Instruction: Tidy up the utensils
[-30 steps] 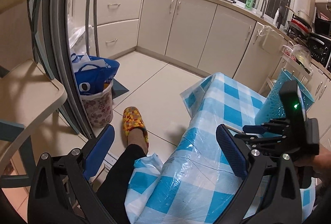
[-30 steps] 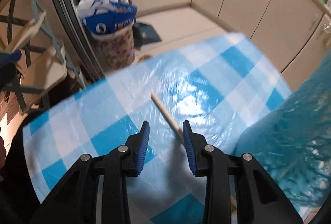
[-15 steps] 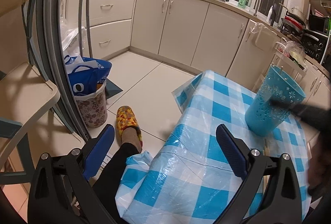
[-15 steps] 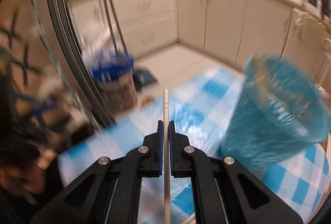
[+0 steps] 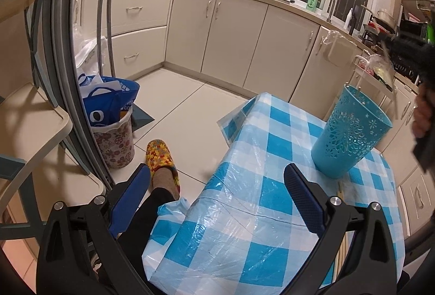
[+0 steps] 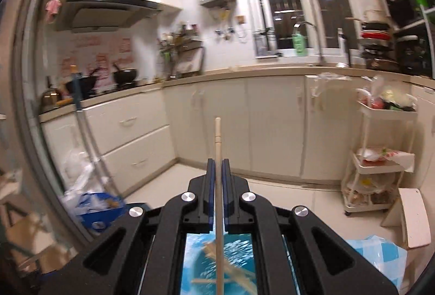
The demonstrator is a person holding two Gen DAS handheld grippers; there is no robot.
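Note:
A blue perforated utensil cup (image 5: 350, 134) stands upright on the blue-checked table (image 5: 244, 227), with chopstick tips showing above its rim. My right gripper (image 6: 217, 164) is shut on a wooden chopstick (image 6: 218, 137), held upright above the cup (image 6: 217, 265), which has several chopsticks inside. In the left wrist view the right gripper is a dark blur at the right edge, above the cup. My left gripper (image 5: 217, 186) is open and empty over the table's near left edge. More chopsticks (image 5: 340, 251) lie on the table by its right finger.
A person's leg and yellow slipper (image 5: 163, 159) are beside the table. A floral bin with a blue bag (image 5: 111, 118) stands on the floor at left. Cabinets (image 5: 231, 36) line the back. A white trolley (image 6: 380, 159) stands at right.
My right gripper closed on a chopstick lying on the table, lifted it and tipped it upright over the cup. The left gripper stayed open and drew back slightly.

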